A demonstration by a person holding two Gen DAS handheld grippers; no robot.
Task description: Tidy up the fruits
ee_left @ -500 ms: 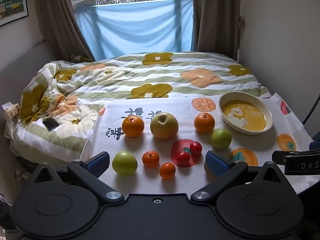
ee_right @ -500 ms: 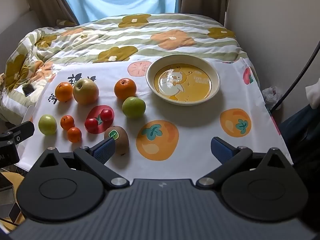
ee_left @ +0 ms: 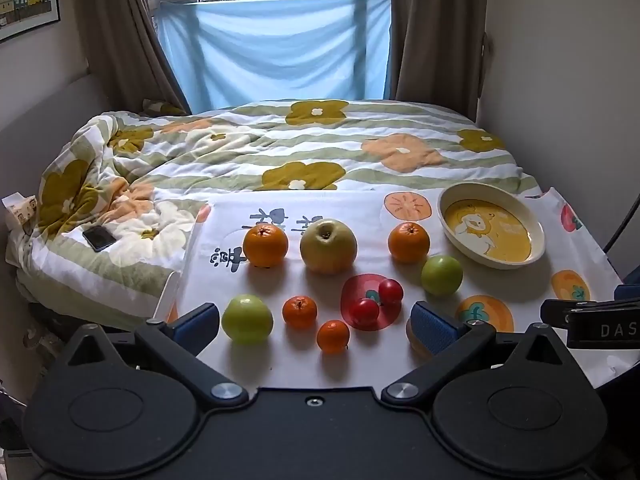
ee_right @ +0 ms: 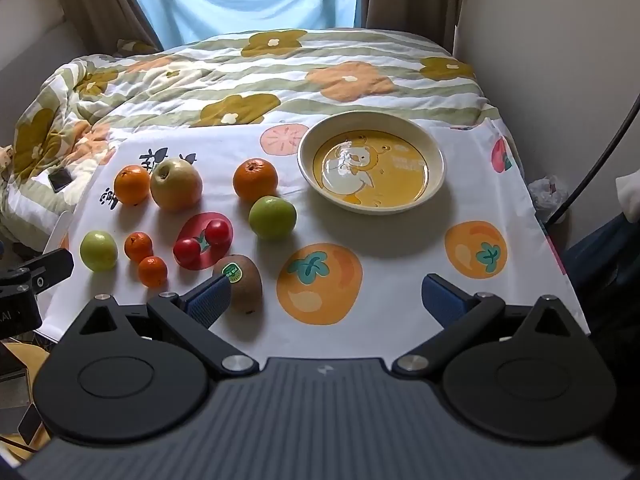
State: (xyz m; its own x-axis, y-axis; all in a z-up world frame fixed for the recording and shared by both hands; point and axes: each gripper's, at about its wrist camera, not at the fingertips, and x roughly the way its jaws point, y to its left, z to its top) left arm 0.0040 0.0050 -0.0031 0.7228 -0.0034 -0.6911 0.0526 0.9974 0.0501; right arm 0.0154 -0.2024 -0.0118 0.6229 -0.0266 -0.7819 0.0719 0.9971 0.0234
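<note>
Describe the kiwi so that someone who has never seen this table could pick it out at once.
Find the yellow duck bowl on the printed cloth, then look toward the near edge, beside the big printed persimmon. The kiwi lies there, nearest of all the fruit. It alone is brown and fuzzy, with a green sticker.

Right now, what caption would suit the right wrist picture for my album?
Open right tool hovering over a fruit-print cloth: kiwi nearest, empty duck bowl beyond.
</note>
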